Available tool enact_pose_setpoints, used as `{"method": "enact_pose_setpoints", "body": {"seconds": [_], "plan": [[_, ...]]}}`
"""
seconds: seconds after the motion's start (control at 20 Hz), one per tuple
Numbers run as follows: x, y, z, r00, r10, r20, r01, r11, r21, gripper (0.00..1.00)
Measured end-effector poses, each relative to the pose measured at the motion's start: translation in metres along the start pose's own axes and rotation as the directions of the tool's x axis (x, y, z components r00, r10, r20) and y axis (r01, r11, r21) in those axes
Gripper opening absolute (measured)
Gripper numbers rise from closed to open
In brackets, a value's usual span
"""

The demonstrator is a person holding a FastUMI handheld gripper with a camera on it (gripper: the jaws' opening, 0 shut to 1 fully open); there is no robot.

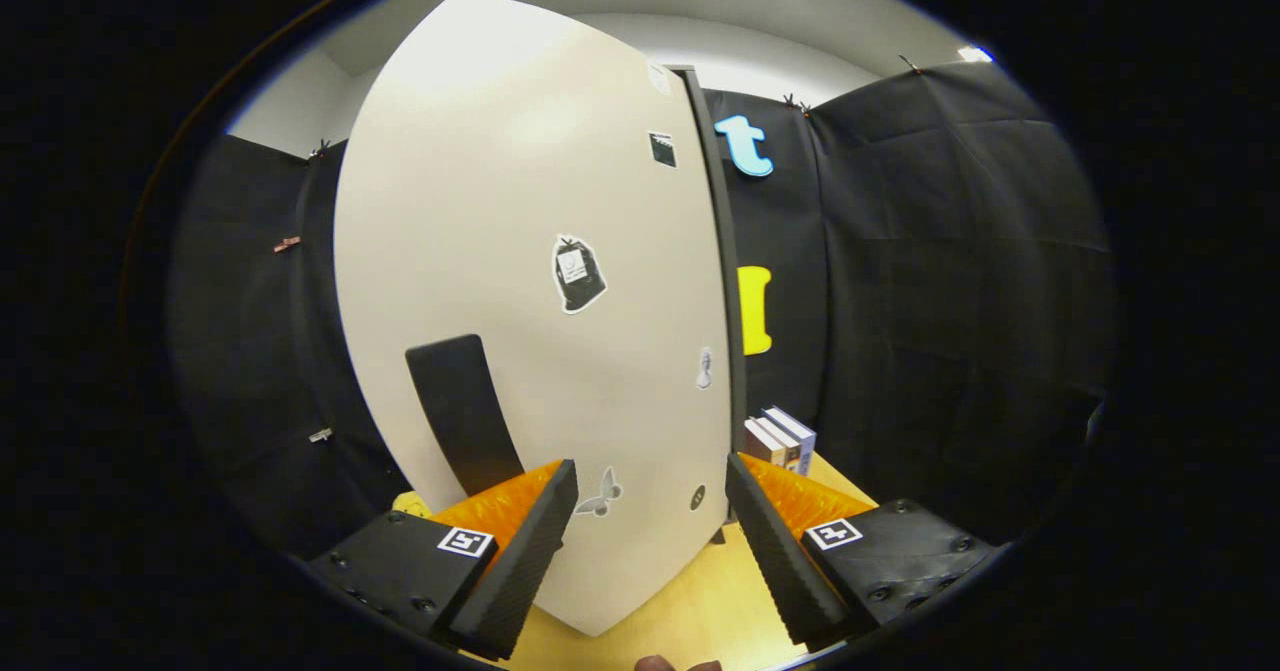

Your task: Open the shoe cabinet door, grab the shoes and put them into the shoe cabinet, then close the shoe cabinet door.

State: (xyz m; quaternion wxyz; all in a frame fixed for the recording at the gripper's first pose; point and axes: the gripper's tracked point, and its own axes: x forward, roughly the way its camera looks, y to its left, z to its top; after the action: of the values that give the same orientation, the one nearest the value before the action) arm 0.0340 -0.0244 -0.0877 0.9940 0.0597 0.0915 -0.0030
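Note:
A tall cream shoe cabinet door (520, 281) stands straight ahead, very close, with several stickers on it and a dark handle strip (462, 413) low on its left side. Its dark right edge (722, 281) runs top to bottom. My gripper (650, 496) is open, with its fingers spread and the door's lower part showing between them. The left finger (525, 556) sits just right of the handle strip's lower end; the right finger (775, 551) is near the door's right edge. Nothing is held.
The cabinet stands on a light wooden surface (690, 611). A few upright books or boxes (780, 441) stand just right of the door's edge, beyond the right finger. Black cloth walls close in left and right. A fingertip (660, 663) shows at the bottom.

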Motion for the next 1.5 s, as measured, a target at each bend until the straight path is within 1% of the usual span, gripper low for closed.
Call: {"method": "enact_pose_setpoints", "body": {"seconds": [0.2,0.45,0.75,1.5], "plan": [[0.007,0.040,0.002,0.999,0.046,-0.001,-0.046,0.998,-0.039,0.99],[0.009,0.055,0.015,0.998,0.060,0.030,-0.059,0.997,-0.058,0.99],[0.002,0.056,0.027,0.997,0.055,0.060,-0.051,0.997,-0.061,0.98],[-0.006,0.049,0.034,0.994,0.057,0.096,-0.052,0.997,-0.057,0.98]]}}
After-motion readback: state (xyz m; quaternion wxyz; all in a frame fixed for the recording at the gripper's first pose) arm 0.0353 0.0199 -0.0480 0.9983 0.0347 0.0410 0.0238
